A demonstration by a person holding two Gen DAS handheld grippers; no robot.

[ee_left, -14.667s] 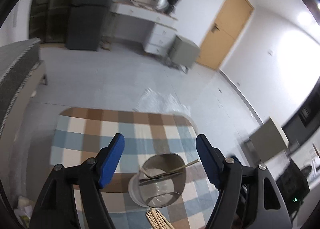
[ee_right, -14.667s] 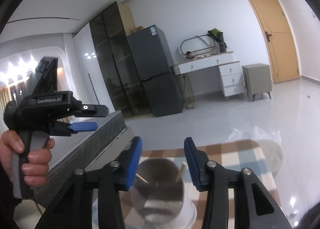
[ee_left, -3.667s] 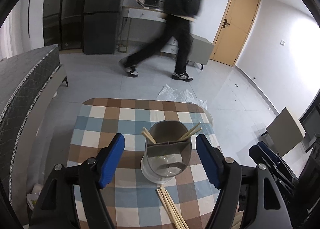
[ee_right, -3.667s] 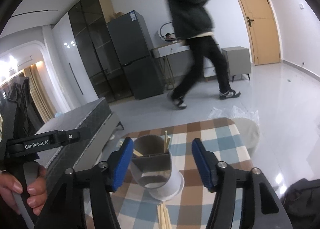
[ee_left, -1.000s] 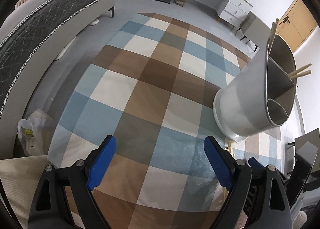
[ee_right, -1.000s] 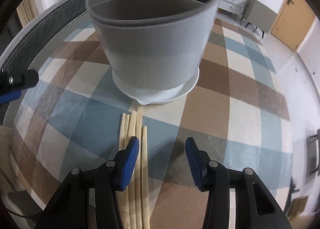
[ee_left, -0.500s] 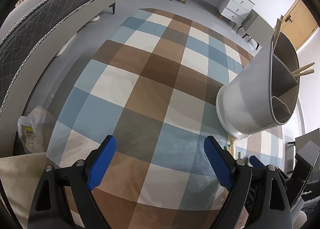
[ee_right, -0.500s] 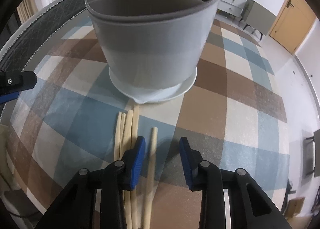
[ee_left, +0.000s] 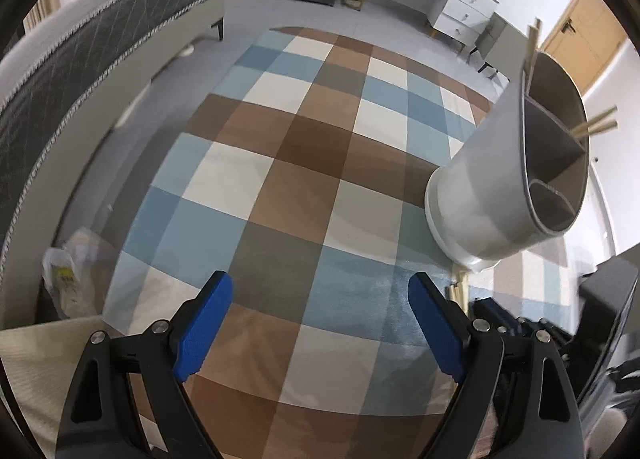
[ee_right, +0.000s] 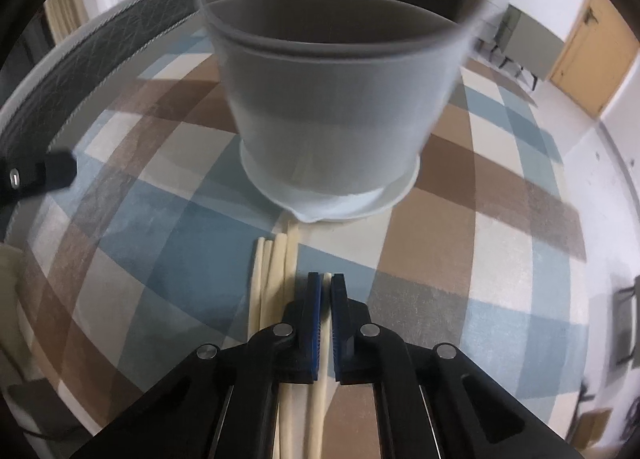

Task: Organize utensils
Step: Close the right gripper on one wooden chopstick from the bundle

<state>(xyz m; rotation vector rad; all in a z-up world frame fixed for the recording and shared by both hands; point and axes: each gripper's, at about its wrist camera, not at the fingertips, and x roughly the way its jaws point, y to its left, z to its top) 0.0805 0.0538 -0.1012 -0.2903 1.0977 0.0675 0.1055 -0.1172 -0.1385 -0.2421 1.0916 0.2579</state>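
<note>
Counted four loose chopsticks (ee_right: pixel 272 283) lower centre; right gripper (ee_right: pixel 326 291) clamped a fifth chopstick (ee_right: pixel 320 399) (left gripper (ee_left: pixel 320 323) wide, empty); utensil holder (ee_right: pixel 336 99) above.

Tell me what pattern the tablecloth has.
The tablecloth is checked in blue, brown and cream squares, clearest in the left wrist view.

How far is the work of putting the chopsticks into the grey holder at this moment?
Done: a few chopsticks already stand in the divided grey holder. In hand: the right tool is closed on one chopstick, which lies low over the checked tablecloth. Left: several loose chopsticks lie in a bundle in front of the holder. The left tool is open and empty.
</note>
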